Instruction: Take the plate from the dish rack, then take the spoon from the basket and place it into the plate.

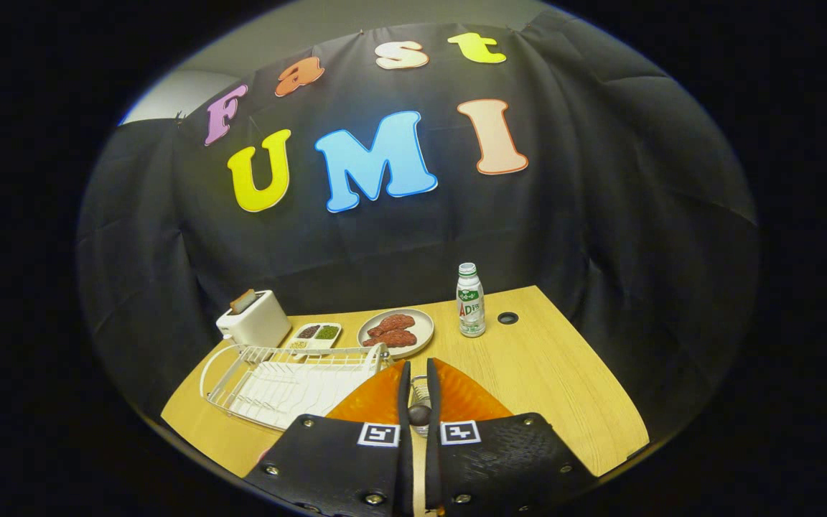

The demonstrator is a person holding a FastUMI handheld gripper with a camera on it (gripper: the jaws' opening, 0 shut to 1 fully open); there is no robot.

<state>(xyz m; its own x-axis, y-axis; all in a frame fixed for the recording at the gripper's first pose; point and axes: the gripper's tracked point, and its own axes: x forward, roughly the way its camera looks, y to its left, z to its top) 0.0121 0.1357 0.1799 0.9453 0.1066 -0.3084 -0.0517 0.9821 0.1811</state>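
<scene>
My gripper (418, 365) hangs over the near middle of the wooden table (543, 373), its fingers (377, 398) drawn close with only a narrow gap. A dark rounded spoon (419, 414) end fills that gap and both fingers press on it. Behind it in the gap shows a bit of the wire basket (421, 390). The white wire dish rack (284, 384) stands just left of the fingers, and I see only its ribbed white tray inside. The plate that was taken from the rack is hidden from me.
Beyond the rack stand a white toaster (252, 319) and a small divided dish of beans (315, 335). A beige plate with red meat (395, 332) and a drink bottle (470, 300) sit ahead. A cable hole (507, 317) marks the far right.
</scene>
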